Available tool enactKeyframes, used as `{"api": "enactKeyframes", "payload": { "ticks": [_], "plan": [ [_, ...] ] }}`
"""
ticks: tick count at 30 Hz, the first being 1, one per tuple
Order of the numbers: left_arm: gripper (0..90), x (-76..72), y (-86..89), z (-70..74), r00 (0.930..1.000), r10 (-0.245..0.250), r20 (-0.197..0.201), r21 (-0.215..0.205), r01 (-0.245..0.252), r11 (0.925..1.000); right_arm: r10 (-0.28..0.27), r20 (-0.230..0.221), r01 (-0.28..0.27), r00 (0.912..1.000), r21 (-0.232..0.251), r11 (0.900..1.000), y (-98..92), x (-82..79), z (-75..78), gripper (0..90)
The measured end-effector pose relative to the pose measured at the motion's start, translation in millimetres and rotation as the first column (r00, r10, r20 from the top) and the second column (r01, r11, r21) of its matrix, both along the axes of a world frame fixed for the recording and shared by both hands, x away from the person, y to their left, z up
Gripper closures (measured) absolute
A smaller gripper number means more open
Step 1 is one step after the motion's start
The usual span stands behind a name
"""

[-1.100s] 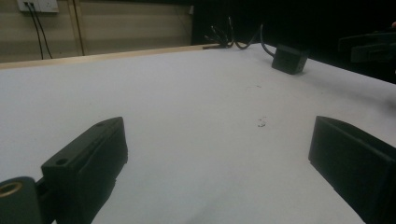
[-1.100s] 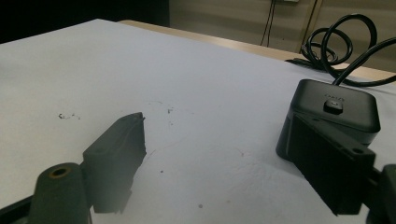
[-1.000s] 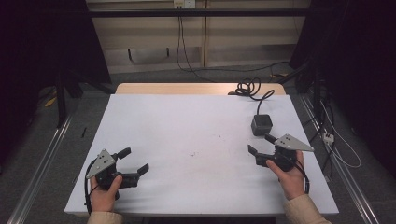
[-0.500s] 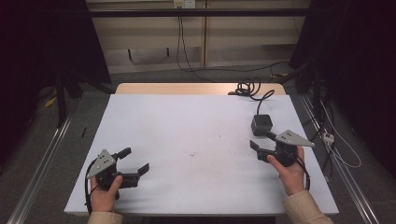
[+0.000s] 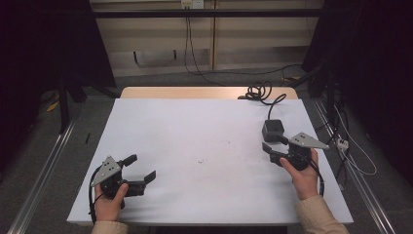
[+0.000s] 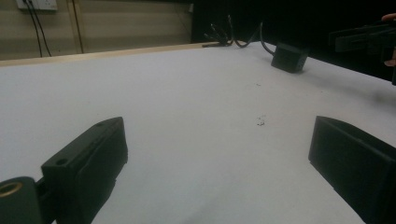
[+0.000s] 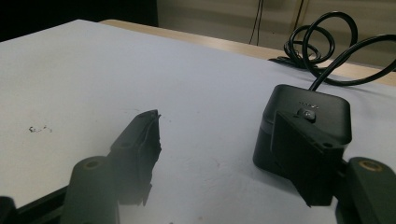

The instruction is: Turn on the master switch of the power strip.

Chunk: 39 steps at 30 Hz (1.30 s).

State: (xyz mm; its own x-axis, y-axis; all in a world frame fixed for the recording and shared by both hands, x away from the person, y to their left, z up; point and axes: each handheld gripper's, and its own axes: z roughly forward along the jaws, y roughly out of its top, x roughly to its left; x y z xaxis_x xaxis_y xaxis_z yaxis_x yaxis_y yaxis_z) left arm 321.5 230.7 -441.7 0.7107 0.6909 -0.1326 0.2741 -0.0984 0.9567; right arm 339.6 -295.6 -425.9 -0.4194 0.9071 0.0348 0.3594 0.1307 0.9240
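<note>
On the white desk in front of you, a small black box sits toward the far right, its black cable curling away over the back edge onto the bare wood strip. Your right gripper is just short of that box, with your right hand wrapped around its handle; its fingers are spread apart and hold nothing. From the right gripper view, one finger overlaps the near face of the box, while the other finger stands off to the side over bare desk; whether the first one touches the box you cannot tell. Your left gripper rests low near the front left corner of the desk, held by your left hand, its fingers released wide and empty. A few dark specks mark the desk ahead of it.
</note>
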Motion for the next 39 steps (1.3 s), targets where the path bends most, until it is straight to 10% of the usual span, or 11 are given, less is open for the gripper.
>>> {"api": "enactKeyframes", "payload": {
  "ticks": [39],
  "plan": [
    [4.1,-0.8,-2.8,0.6,1.0000,0.002,0.007,0.012,-0.002,0.9999,0.001,-0.030,-0.001,0.9996,0.011,1.000,-8.7,15.8,3.7,59.6]
  ]
}}
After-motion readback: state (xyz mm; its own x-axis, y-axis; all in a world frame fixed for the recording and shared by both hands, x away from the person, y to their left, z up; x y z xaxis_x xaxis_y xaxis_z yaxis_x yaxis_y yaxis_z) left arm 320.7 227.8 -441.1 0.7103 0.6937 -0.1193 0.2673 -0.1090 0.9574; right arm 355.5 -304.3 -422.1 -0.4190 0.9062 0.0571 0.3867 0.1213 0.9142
